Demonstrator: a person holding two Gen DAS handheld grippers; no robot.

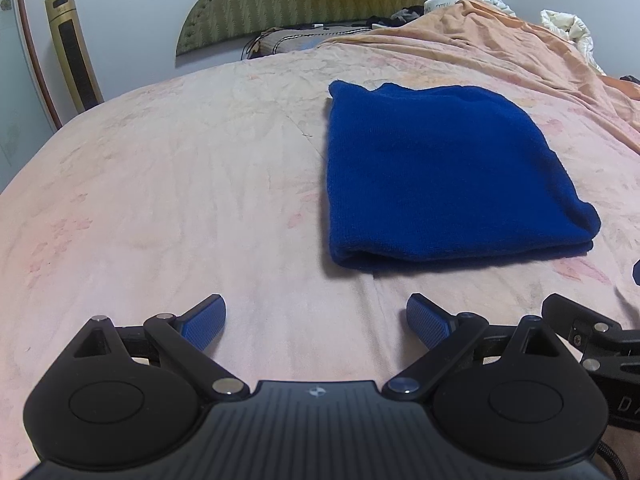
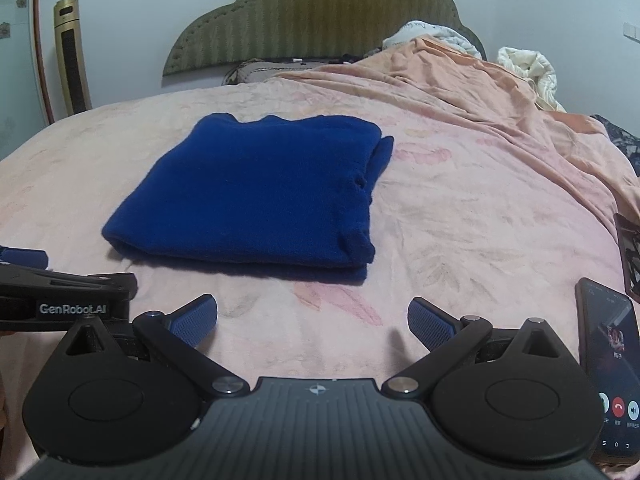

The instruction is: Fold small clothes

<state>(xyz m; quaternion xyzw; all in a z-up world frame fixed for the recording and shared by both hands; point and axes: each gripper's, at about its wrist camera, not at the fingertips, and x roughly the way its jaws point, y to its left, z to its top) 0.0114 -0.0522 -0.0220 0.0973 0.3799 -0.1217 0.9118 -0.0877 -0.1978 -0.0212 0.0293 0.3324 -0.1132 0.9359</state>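
A dark blue knitted garment (image 1: 444, 172) lies folded into a flat rectangle on the pink bed sheet (image 1: 180, 184). It also shows in the right wrist view (image 2: 256, 196), folded edge toward me. My left gripper (image 1: 316, 320) is open and empty, hovering just short of the garment's near left corner. My right gripper (image 2: 312, 320) is open and empty, just short of the garment's near right corner. The two grippers sit side by side; the right one's body (image 1: 592, 336) shows at the left view's right edge.
A phone (image 2: 608, 364) with a lit call screen lies on the bed at my right. A rumpled orange blanket (image 2: 460, 84) and white bedding (image 2: 528, 68) pile at the far right. A green headboard (image 2: 320, 12) and a gold tower fan (image 2: 72, 56) stand behind.
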